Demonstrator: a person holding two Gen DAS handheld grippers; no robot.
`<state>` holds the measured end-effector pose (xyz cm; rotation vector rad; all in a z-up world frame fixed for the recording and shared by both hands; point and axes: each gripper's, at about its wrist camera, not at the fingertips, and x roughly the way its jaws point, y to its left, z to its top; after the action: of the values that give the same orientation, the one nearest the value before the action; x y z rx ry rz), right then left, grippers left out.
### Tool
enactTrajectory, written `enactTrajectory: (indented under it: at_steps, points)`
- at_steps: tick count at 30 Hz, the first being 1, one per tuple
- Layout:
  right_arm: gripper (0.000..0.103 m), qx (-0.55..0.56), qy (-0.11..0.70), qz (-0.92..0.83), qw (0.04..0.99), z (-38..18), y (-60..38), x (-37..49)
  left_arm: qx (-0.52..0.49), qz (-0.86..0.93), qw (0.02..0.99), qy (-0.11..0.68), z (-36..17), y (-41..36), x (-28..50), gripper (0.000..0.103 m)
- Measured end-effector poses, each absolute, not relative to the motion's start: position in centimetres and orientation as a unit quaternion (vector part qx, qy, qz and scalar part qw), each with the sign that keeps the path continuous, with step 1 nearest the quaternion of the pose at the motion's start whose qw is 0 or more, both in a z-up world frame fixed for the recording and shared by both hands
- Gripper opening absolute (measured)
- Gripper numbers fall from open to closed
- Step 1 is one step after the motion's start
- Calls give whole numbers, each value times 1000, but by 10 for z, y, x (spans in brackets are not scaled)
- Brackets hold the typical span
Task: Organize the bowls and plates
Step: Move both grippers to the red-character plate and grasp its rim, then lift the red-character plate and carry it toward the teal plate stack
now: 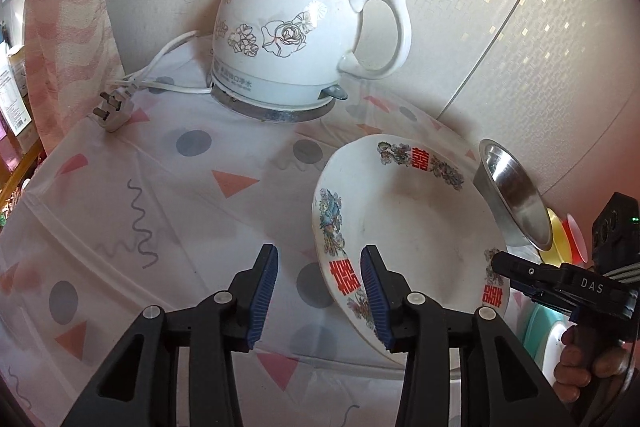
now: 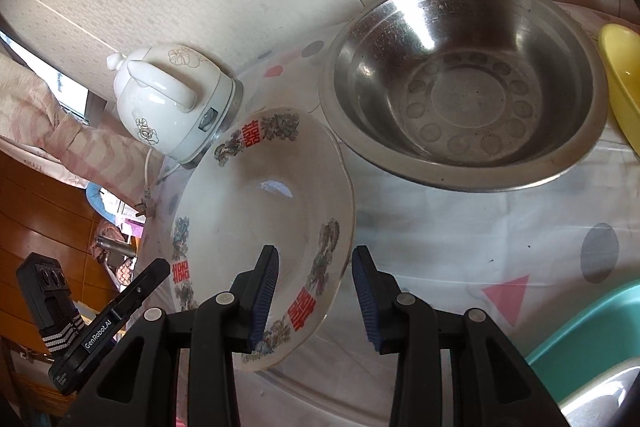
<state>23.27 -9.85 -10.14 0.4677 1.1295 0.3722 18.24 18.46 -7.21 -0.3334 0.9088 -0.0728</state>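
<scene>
White plate, red characters; silver bowl; white floral kettle.

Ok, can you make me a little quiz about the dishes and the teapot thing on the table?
1. True or false: the white kettle is plugged in.
2. What colour are the big characters on the patterned plate?
3. Which sits right beside that plate: (a) steel bowl, (b) a mug, (c) a fork?

Key: 1. False, its plug lies loose on the tablecloth. 2. Red. 3. (a).
</scene>
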Motion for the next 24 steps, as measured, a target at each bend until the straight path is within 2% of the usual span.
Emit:
enactTrajectory:
  at_steps: [3,10,11,12,13,16,24]
  points:
    - [40,208,531,172,803,-105,-91,240,-158,-38,882,442,-77,184,195,43]
    - [35,206,529,174,805,-115,-85,252,-157,-47,875,456,-87,178,221,42]
    - [35,206,528,175,805,-115,-86,253,-153,-49,874,459,-88,175,223,40]
    - [34,204,528,176,805,-115,-86,254,-148,-53,873,461,-89,172,225,32]
    - [33,201,528,176,806,-115,-86,254,-137,-50,875,461,-89,168,225,30]
    - [28,182,532,177,808,-114,-87,251,-110,-43,883,455,-89,163,221,29]
    - [28,121,539,197,810,-109,-77,226,-120,-46,882,453,-86,168,179,27]
